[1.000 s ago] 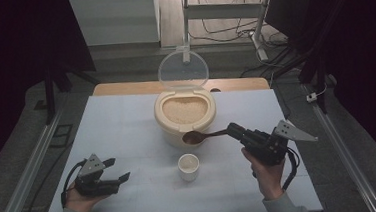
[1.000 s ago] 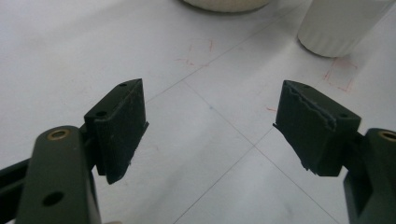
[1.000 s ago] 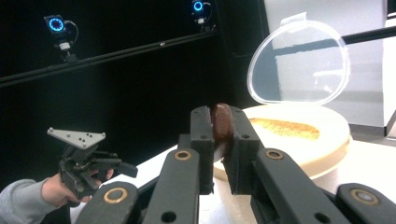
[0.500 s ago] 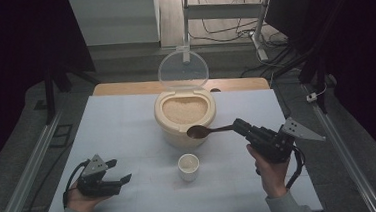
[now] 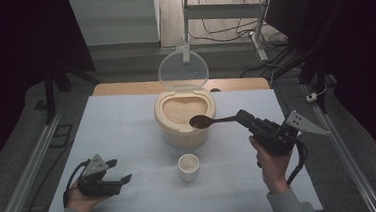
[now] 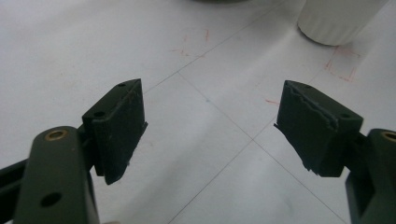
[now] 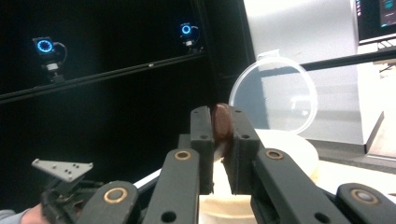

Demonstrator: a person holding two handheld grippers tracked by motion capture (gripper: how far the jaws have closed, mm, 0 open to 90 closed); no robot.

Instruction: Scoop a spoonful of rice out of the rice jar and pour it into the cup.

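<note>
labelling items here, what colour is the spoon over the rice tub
Dark brown spoon, clearest in the high view.

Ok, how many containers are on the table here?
2. A large tub of grain with its clear lid up stands mid-table, and a small white cup sits just in front of it, nearer the person. Nothing seems to hide another.

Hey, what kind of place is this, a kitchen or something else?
Probably a recording lab, not a kitchen: a white table with marked lines, dark curtains around it, and ring-lit cameras on a rail.
</note>
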